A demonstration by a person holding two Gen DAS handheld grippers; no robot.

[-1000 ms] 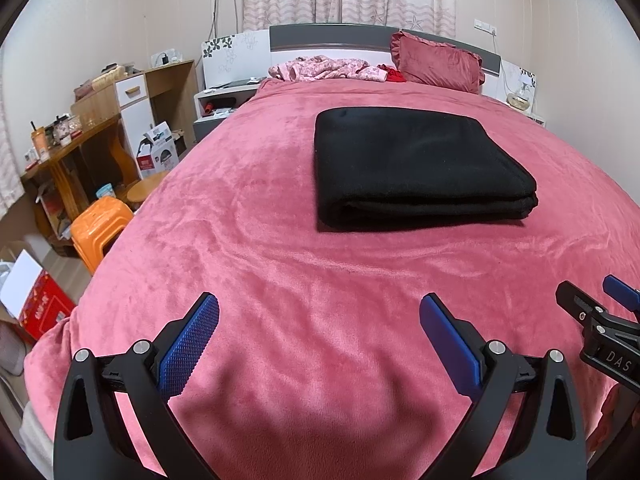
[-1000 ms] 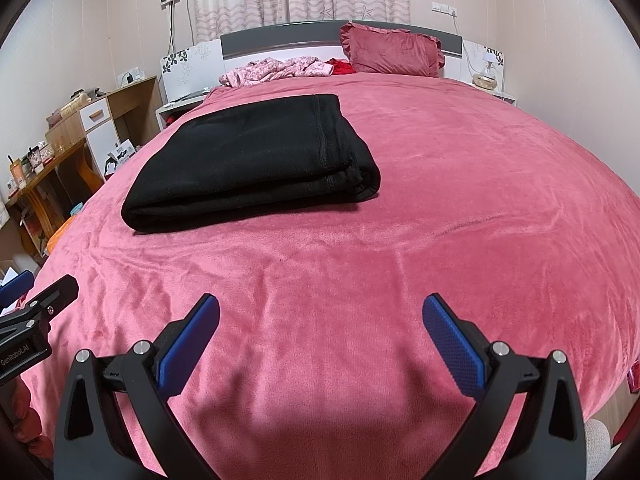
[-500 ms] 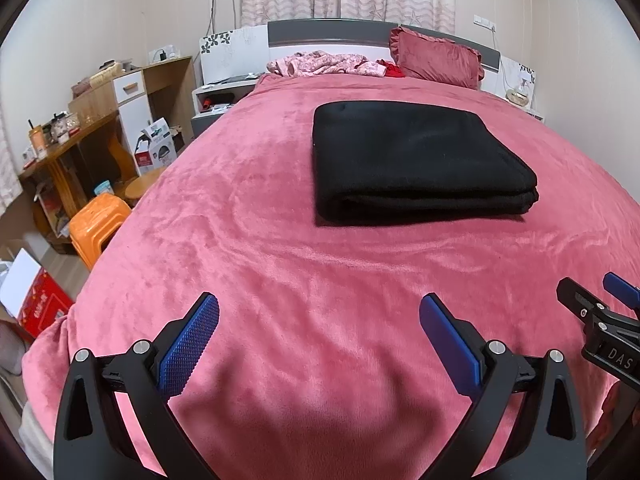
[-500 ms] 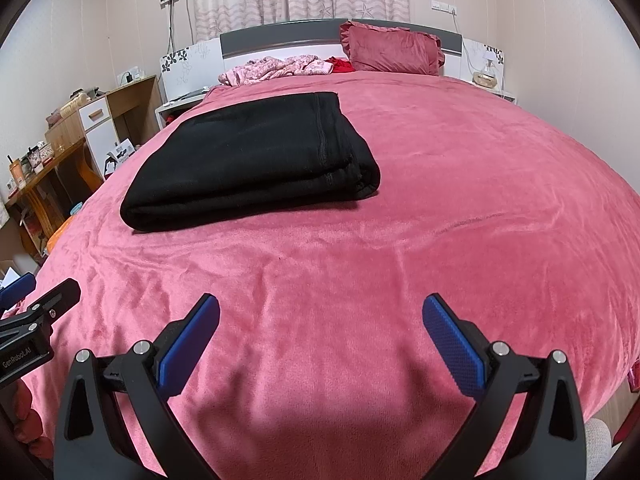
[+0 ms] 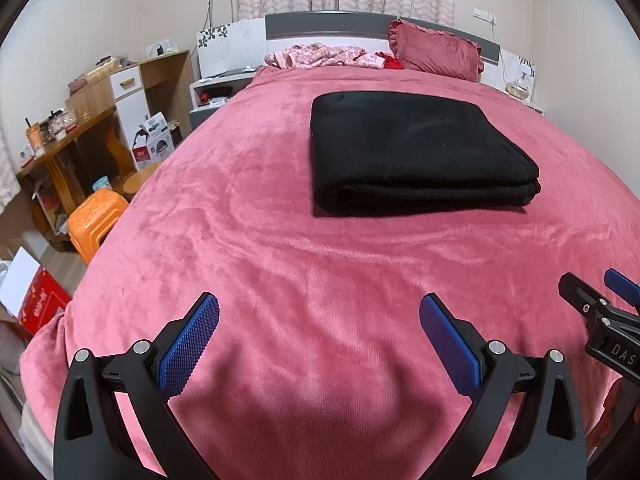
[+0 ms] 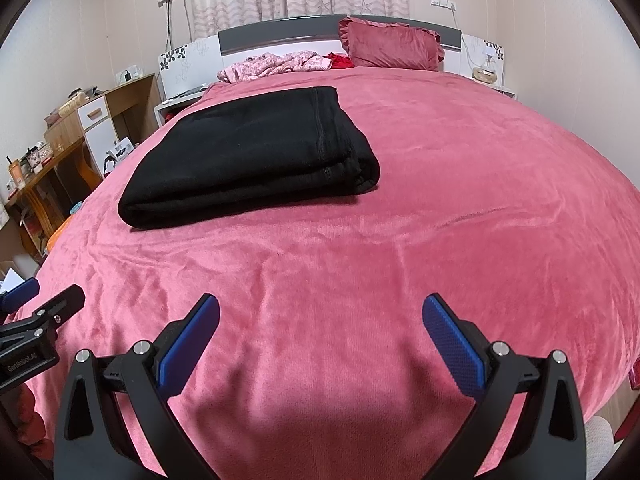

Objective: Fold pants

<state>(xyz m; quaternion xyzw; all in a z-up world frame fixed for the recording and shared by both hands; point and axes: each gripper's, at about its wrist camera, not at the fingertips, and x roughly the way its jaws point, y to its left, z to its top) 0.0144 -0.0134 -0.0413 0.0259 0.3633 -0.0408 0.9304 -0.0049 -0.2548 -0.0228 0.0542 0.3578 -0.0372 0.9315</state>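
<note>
Currently the black pants [image 5: 416, 156] lie folded into a thick rectangle on the pink bedspread [image 5: 280, 280], in the upper centre of the left wrist frame and upper left of centre in the right wrist frame [image 6: 248, 160]. Stacked layers show along the near edge. Left gripper [image 5: 319, 334]: jaws spread wide, blue pads [image 5: 188, 344] apart, nothing between them, low in frame over bare bedspread, well apart from the pants. Right gripper [image 6: 320, 334]: likewise wide, holding nothing, low in its frame. Each tool shows at the edge of the other's view: right at lower right [image 5: 600, 316], left at lower left [image 6: 32, 324]. Upper frame: red pillow [image 5: 436, 54] and pink floral cloth [image 5: 324, 56] at the headboard. Left edge: wooden desk [image 5: 68, 140], orange stool [image 5: 94, 216].
</note>
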